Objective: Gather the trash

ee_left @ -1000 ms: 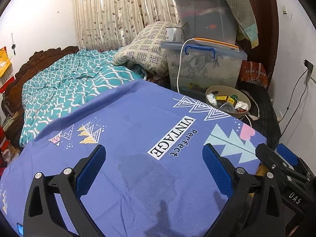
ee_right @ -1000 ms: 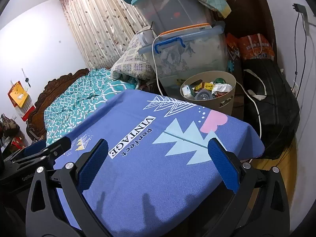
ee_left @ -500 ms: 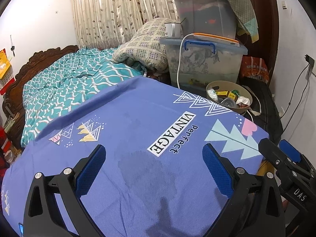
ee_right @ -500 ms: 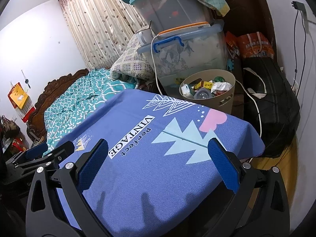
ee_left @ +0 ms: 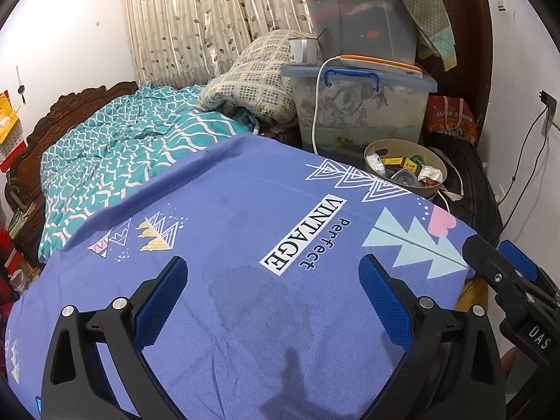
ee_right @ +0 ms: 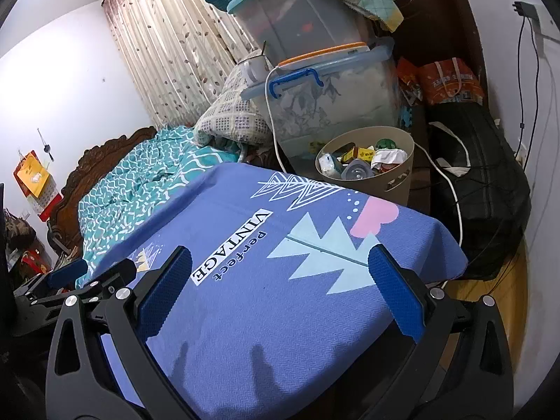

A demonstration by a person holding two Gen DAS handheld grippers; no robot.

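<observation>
1. Two hand-held grippers are in view: the left hand-held gripper point(ee_left: 271, 281) and the right hand-held gripper point(ee_right: 280, 273). Each has two blue-padded fingers spread wide with nothing between them.
2. Both hover over one worktop point(ee_left: 227, 210) covered in a blue cloth printed "Perfect VINTAGE"; the cloth itself carries no loose items.
3. One trash bin point(ee_right: 392, 178) — a round beige tub standing upright with its open mouth facing up — sits beyond the far edge of the worktop, ahead and slightly right of the right hand-held gripper, and ahead and further right of the left one point(ee_left: 406, 169).
4. The trash lies inside that bin: crumpled white paper point(ee_right: 388, 157), a yellow carton point(ee_right: 364, 154), and a clear plastic piece point(ee_right: 355, 171) among other bits too jumbled to count. The carton's long axis runs roughly left to right.
5. Two clear storage boxes point(ee_left: 360, 108) are stacked behind the bin — the lower one has blue handles — with one white mug point(ee_left: 302, 50) on the lower lid.
6. One white cable point(ee_right: 271, 115) hangs down the lower box.
7. One bed point(ee_left: 115, 154) with a teal quilt stretches ahead and left of both hand-held grippers.
</observation>
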